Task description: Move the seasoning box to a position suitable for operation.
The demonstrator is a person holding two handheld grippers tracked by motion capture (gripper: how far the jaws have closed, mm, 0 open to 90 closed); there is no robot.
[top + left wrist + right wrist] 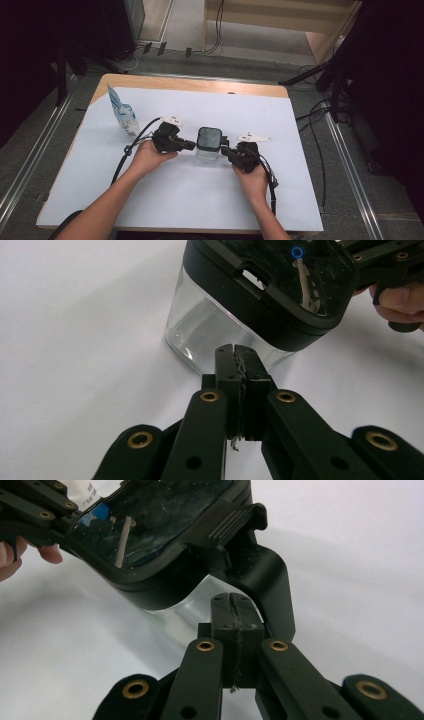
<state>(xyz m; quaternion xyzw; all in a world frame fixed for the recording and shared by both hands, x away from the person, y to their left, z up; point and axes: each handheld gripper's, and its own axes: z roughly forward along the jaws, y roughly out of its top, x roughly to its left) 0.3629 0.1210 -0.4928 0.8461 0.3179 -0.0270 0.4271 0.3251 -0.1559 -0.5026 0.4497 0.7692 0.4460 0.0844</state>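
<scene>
A clear jar [208, 150] with a dark lid [209, 138] stood near the middle of the counter [300, 200], on the white sheet that covered it. The left tongs [192, 146] sat just beside the jar on its left, and the right tongs [223, 149] just beside it on its right, each held in a hand that reached in from the near edge.

In the left gripper view the left tongs [239, 352] were closed, the two black jaws pressed flat together with nothing between them, their tips at the jar's [210, 335] glass wall below the lid's [280, 285] rim.

In the right gripper view the right tongs [231, 600] were likewise closed and empty, their tips just under the lid's latch [237, 522].

A blue and white pouch [122, 116] stood well apart from the jar, toward the far left of the sheet.
</scene>
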